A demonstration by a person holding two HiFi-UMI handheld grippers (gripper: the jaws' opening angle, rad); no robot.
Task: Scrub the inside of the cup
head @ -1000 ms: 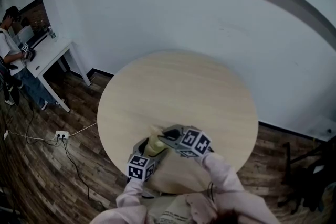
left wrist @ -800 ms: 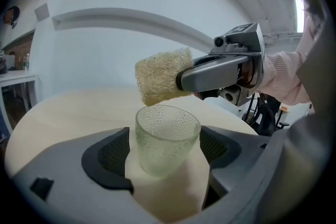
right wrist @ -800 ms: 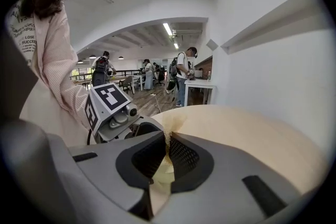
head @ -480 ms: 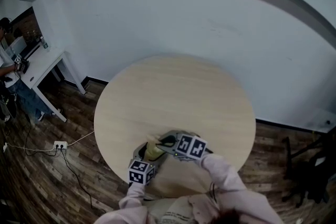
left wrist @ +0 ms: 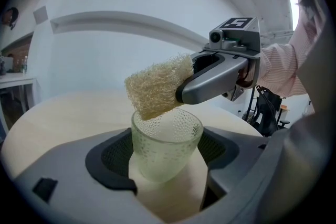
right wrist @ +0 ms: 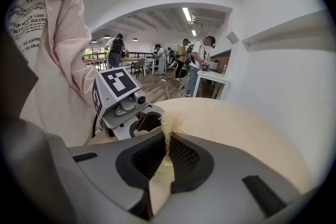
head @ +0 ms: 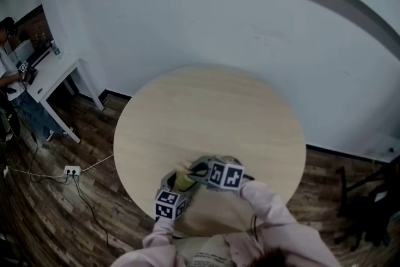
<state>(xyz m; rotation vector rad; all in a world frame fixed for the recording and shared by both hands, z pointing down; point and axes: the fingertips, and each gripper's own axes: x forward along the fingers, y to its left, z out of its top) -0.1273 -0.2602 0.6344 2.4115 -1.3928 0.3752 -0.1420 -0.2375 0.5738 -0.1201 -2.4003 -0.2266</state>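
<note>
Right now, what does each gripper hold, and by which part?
Left gripper: glass cup, by its lower sides, jaws having just closed further. Right gripper: scrub pad, by one end.

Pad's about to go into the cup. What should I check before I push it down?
1. Cup held: the cup stands between the left gripper's jaws, which have just been closing, pads against its sides: ok.
2. Scrub pad gripped: the right gripper is shut on the scrub pad: ok.
3. Cup mouth facing up: ok.
4. Pad centred over the mouth: it sits at the left of the rim: not ok.
5. Cup base resting on the table: cannot tell.
</note>
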